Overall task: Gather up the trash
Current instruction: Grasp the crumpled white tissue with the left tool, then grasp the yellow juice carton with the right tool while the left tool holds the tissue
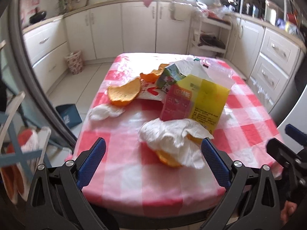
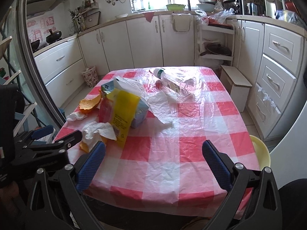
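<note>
Trash lies on a table with a red-and-white checked cloth (image 1: 134, 172) (image 2: 191, 143). A crumpled white tissue (image 1: 172, 136) (image 2: 97, 130) covers an orange peel near the front. Behind it stand a yellow-and-pink packet (image 1: 197, 99) (image 2: 122, 111) and a small carton (image 1: 170, 74) (image 2: 141, 113). More orange peel (image 1: 124, 93) (image 2: 90, 105) and a second tissue (image 1: 105, 112) (image 2: 76, 117) lie left. A clear plastic bottle (image 2: 172, 80) lies at the far side. My left gripper (image 1: 153, 159) is open, just short of the near tissue. My right gripper (image 2: 153, 161) is open over bare cloth.
White kitchen cabinets (image 2: 145, 42) line the walls. A patterned waste basket (image 1: 73, 62) (image 2: 90, 75) stands on the floor at the far left. A white stool (image 2: 236, 86) and a yellow chair back (image 2: 262, 153) are at the table's right. A blue box (image 1: 69, 115) sits on the floor left.
</note>
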A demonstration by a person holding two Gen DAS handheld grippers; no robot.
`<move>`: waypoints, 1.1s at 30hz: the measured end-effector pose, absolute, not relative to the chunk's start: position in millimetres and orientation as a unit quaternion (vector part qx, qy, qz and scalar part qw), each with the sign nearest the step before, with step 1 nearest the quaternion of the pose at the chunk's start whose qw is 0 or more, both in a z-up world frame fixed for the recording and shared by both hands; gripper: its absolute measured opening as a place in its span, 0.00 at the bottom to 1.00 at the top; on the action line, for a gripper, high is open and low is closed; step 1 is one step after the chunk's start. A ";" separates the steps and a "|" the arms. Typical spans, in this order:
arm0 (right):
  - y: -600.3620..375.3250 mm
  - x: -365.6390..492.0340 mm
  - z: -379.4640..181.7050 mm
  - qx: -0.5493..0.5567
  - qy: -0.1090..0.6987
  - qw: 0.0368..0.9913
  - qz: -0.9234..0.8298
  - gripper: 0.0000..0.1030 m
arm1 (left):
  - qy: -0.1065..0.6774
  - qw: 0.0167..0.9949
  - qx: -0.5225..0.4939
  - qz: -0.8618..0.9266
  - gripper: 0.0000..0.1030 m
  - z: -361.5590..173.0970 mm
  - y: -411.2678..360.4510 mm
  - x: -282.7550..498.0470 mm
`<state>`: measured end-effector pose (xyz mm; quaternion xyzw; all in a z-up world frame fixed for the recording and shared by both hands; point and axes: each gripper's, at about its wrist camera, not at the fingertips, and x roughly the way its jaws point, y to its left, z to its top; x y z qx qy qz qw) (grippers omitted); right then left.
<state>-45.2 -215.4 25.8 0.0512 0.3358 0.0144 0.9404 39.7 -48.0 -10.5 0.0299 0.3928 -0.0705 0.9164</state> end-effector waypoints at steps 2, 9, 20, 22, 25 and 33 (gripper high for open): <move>-221.6 -43.4 19.3 0.059 0.341 0.938 0.013 0.94 | 0.396 0.914 0.048 -0.069 0.90 -16.4 -54.6 49.7; -234.2 -38.3 7.2 0.080 0.350 0.933 0.015 0.94 | 0.428 0.898 0.035 -0.096 0.23 -28.9 -57.1 77.6; -230.0 -34.3 3.1 0.091 0.352 0.931 0.034 0.94 | 0.407 0.900 -0.078 -0.134 0.01 -0.8 -10.8 78.8; -226.6 -32.0 3.3 0.090 0.352 0.931 0.039 0.94 | 0.408 0.898 -0.075 -0.147 0.01 -0.1 -10.8 77.1; -221.8 -31.4 2.9 0.085 0.352 0.931 0.043 0.94 | 0.415 0.896 -0.045 -0.150 0.34 -7.1 -19.8 73.1; -221.0 -30.0 -3.2 0.084 0.361 0.928 0.042 0.94 | 0.431 0.893 0.044 -0.127 0.35 -36.4 -52.5 83.3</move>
